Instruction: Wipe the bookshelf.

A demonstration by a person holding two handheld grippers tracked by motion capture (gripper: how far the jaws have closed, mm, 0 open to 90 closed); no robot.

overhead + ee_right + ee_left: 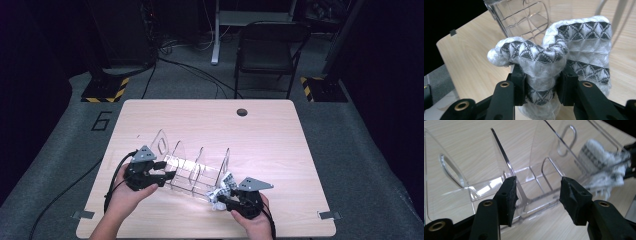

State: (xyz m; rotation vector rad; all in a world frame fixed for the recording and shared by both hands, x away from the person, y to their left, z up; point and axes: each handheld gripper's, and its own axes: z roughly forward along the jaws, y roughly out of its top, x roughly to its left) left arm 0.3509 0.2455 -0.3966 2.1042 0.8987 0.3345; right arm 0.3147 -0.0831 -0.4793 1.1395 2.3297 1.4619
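Note:
A clear acrylic rack [192, 167] with several upright dividers stands on the wooden table [260, 135], left of centre. My left gripper [167, 176] is at the rack's left end. In the left gripper view its jaws [537, 192] stand open; a thin divider [506, 160] rises beside the left pad, and neither pad presses on anything. My right gripper [223, 201] is at the rack's right end, shut on a bunched white cloth with a black diamond pattern [222, 189]. The right gripper view has the cloth [564, 50] squeezed between the pads [541, 86], with the rack [524, 17] just behind.
A cable hole [242, 112] sits near the table's far edge. A black chair [270, 47] stands beyond the table, and striped stand bases [105, 90] lie on the floor to either side. Bare wood stretches right of and behind the rack.

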